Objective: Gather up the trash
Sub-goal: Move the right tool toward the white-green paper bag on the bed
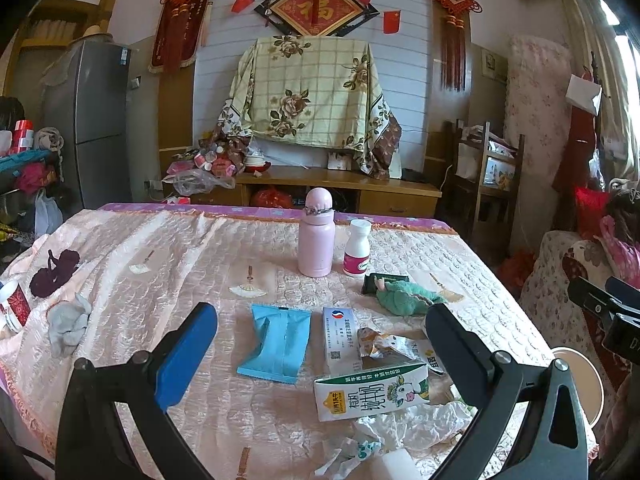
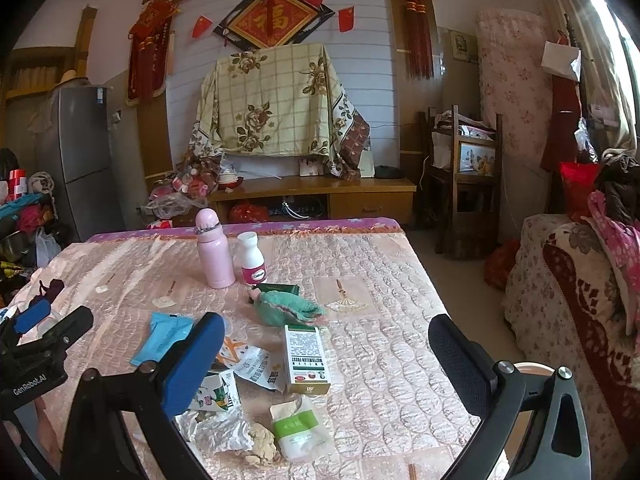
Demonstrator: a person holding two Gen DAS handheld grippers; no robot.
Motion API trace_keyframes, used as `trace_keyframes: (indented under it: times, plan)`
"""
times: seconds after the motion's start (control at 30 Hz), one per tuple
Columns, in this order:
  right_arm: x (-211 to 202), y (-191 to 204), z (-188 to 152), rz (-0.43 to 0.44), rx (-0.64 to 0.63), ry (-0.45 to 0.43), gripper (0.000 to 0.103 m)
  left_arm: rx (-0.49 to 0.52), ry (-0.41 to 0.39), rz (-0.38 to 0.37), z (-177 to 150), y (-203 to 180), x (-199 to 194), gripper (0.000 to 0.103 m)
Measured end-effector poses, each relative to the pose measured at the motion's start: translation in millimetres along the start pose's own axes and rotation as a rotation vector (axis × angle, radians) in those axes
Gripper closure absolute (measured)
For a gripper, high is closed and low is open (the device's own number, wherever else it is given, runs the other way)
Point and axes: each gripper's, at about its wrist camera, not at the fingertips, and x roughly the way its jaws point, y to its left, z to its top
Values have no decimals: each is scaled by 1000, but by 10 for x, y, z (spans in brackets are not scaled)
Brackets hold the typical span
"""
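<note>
Your left hand-held gripper (image 1: 320,344) hung spread and empty over the quilted satin bed (image 1: 180,248). Below lay one glossy blue wrapper (image 1: 276,344), two cardboard boxes and one milk carton (image 1: 372,392). Your right hand-held gripper (image 2: 324,356) gaped likewise.

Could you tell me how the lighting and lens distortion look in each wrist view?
Left wrist view: blown-out window at right edge, strong fisheye bending, black corners. Right wrist view: same window glare, curved walls, bedspread evenly lit and sharp.
</note>
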Motion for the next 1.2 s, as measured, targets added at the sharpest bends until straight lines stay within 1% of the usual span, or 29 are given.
trace_keyframes:
  times: [0.13,0.63,1.2]
  plan:
    - [21,3,14,3,-1,3,0,-2,1,-1,-3,3,10,0]
    - [60,20,-22,-8,-17,8,0,9,13,36,15,-15,68,0]
    - [23,-7,-37,-13,-20,10,0,10,11,42,28,12,57,0]
